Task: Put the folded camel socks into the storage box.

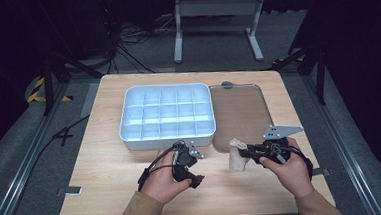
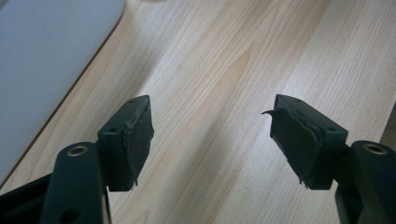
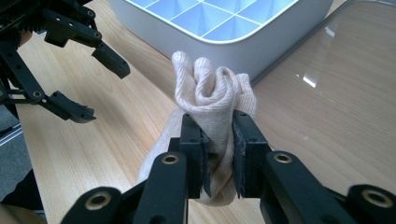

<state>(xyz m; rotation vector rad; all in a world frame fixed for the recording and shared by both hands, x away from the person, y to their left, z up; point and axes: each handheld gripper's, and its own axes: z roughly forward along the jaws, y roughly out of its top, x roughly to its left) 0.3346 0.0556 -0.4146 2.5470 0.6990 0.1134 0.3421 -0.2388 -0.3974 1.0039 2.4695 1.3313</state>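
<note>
Cream cloth (image 3: 212, 93) pinched between right tongs (image 3: 219, 140).

Lab, dark curtains, floor cables (image 1: 130, 48), lone wooden table (image 1: 106, 157)

Organiser (image 1: 167, 114) left of tray (image 1: 241, 115)

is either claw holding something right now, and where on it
The right claw is shut on the cream sock, pinching its bunched middle so the folds bulge out above the jaws. The left claw stands open over the bare table, holding nothing.
</note>
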